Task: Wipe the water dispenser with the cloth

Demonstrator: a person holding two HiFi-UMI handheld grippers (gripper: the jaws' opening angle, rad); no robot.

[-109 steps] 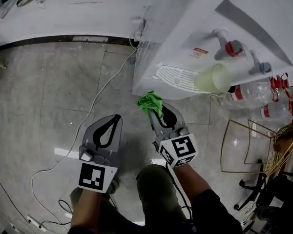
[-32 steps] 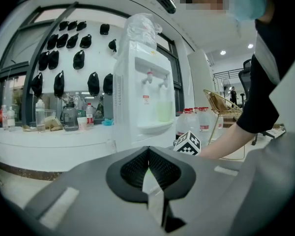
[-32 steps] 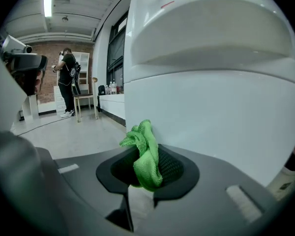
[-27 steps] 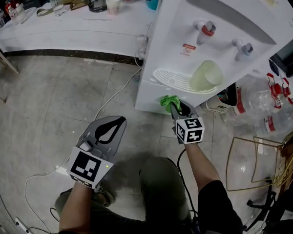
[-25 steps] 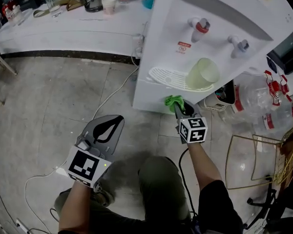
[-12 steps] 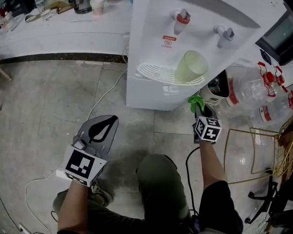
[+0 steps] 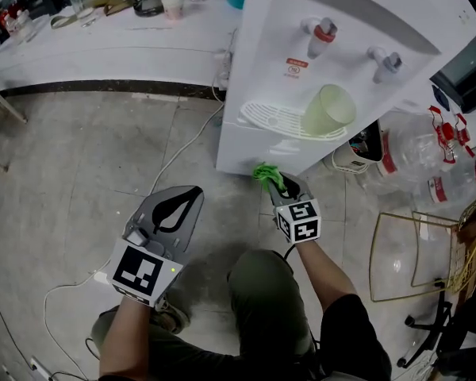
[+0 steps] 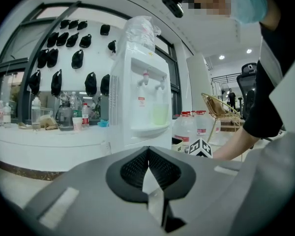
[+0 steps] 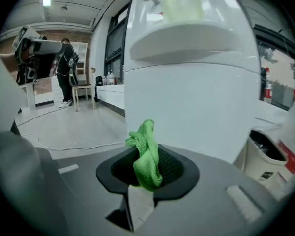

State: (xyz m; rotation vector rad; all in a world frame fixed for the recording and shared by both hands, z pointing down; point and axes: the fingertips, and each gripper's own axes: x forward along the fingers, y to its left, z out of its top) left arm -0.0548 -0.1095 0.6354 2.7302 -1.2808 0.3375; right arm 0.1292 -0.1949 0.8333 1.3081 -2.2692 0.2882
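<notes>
The right claw is clamped tight on the green cloth — the cloth sticks up out of the jaws in a bunched twist. The cloth is held right up by the bottom front of the white water dispenser, near its left corner. I cannot tell if the cloth is touching the front.

The left claw has its jaws pressed together with nothing between them. It hangs low over the floor, well to the left of the dispenser and apart from it.

Higher up on the dispenser, a pale green cup stands on the white drip tray, under the red tap. A blue tap is just to the right of the red one.

Clear bottles with red labels lie to the right of the dispenser. A white cord runs along the floor from the dispenser's left side — behind it is a long white counter.
</notes>
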